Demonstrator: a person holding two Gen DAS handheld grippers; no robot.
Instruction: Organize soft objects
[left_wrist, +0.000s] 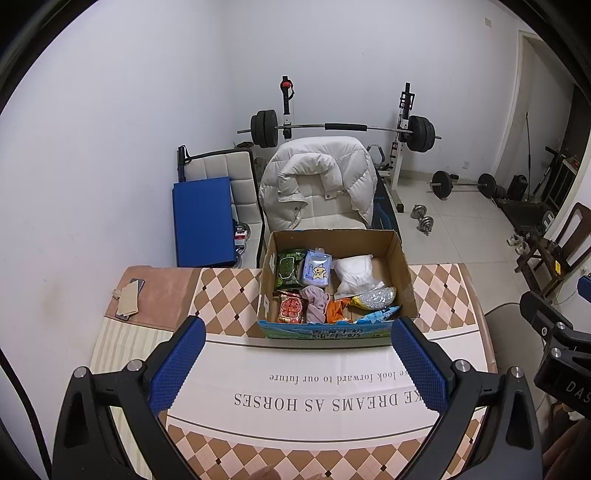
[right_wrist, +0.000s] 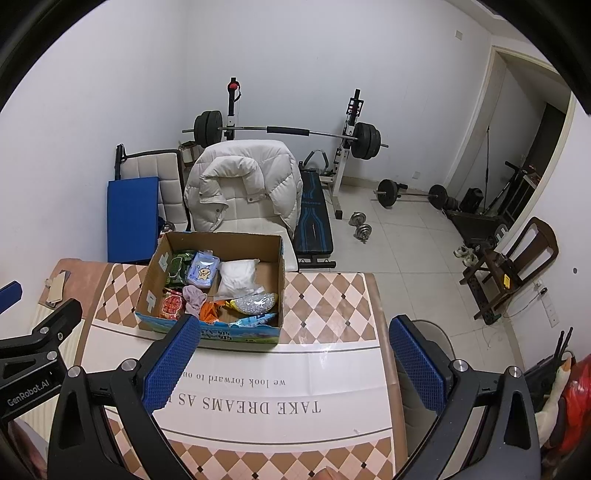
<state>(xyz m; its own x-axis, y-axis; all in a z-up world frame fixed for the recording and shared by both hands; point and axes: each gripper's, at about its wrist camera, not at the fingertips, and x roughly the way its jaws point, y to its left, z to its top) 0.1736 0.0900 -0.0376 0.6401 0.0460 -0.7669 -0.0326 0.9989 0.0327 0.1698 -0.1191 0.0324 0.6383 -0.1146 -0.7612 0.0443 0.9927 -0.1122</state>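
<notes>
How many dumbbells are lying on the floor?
2: both dumbbells lie side by side on the tiles beside the weight bench. Others may be hidden behind the gear.

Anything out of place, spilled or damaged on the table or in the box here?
Nothing spilled or damaged. The cardboard box sits upright on the table, its soft packets and purple cloth loosely jumbled inside. Both grippers, left and right, are open and empty.

Even indoor light, sharp focus, fisheye-warped dark edges.

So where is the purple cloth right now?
In the box, near its front wall, between the red packet and the orange bag: purple cloth.
</notes>
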